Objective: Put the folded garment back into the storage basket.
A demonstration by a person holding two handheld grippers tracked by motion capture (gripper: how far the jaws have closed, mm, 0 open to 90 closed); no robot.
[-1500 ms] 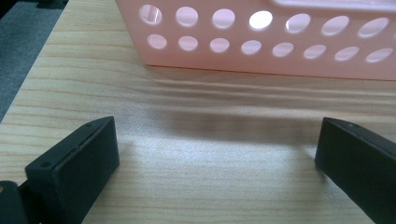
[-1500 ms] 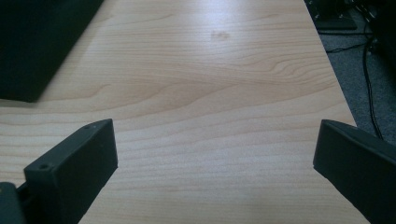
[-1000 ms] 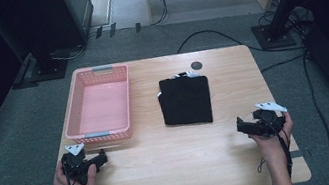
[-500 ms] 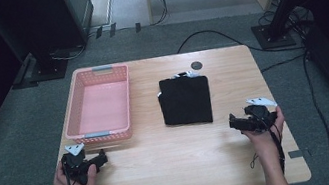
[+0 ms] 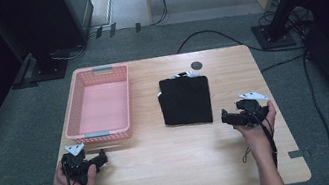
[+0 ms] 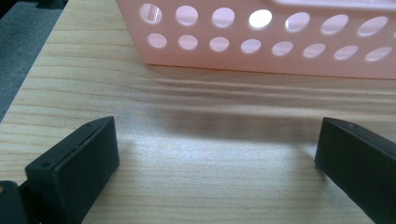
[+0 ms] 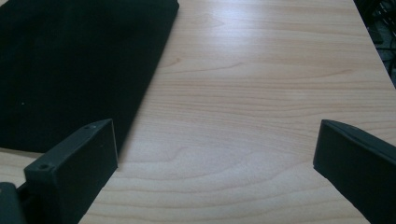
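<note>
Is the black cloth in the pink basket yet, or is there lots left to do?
Not yet. The folded black cloth lies on the table beside the pink basket. The right gripper is open near the cloth's corner; the left gripper waits, open. Grabbing the cloth probably comes next.

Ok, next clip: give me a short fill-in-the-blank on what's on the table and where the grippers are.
1. The pink basket lies on the wooden table and holds ____.
2. The folded cloth beside the basket is ____ in colour.
3. The right gripper has its jaws ____ and points toward the cloth's near right corner.
4. The left gripper rests just in front of the ____.

Missing words: nothing; black; open; basket
</note>
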